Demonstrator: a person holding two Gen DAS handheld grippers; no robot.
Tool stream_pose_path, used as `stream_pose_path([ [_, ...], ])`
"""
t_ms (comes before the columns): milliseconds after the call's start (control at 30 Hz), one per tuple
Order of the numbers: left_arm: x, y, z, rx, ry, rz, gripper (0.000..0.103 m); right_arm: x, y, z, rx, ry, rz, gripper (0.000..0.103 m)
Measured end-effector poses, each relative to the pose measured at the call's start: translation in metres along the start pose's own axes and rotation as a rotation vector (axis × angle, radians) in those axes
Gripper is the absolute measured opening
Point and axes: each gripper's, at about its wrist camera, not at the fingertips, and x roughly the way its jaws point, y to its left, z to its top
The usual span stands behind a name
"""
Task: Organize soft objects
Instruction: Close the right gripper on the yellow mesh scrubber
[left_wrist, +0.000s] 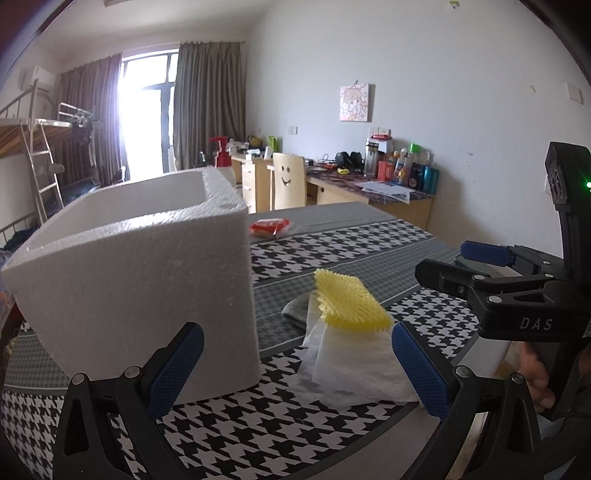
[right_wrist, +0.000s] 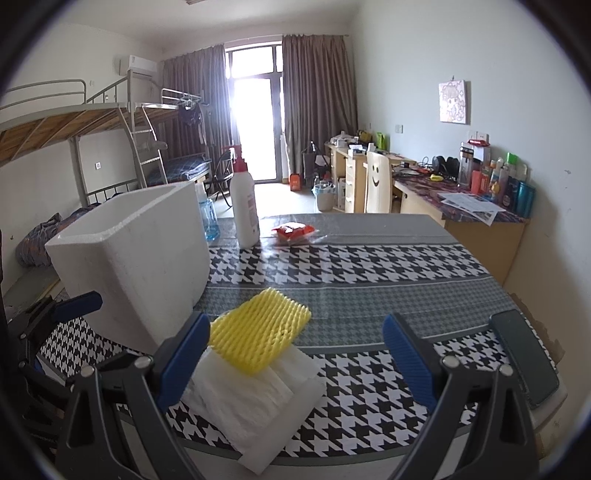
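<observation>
In the left wrist view, the left gripper (left_wrist: 297, 363) is hovering with jaws spread and empty, the polystyrene box (left_wrist: 147, 280) sitting left and the yellow foam net (left_wrist: 351, 301) lying on white foam sheets (left_wrist: 354, 365) just right of it. In the right wrist view, the right gripper (right_wrist: 295, 363) is likewise gaping and empty near the same pile on the houndstooth table (right_wrist: 369, 266). Nothing appears packed yet; the box's inside is hidden.
</observation>
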Motion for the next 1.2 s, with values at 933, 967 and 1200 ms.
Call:
stream_pose_path([
  [933, 0.006, 0.028, -0.012, -0.068, 0.056, 0.028, 0.102, 0.033, 0.026, -0.010, -0.084, 0.087, 0.052, 0.089],
  [967, 0.006, 0.028, -0.012, -0.070, 0.057, 0.029, 0.102, 0.033, 0.027, -0.008, -0.085, 0.081, 0.058, 0.089],
  [1200, 0.006, 0.033, -0.014, -0.084, 0.064, 0.039, 0.102, 0.044, 0.034, -0.010, -0.111, 0.113, 0.074, 0.081],
])
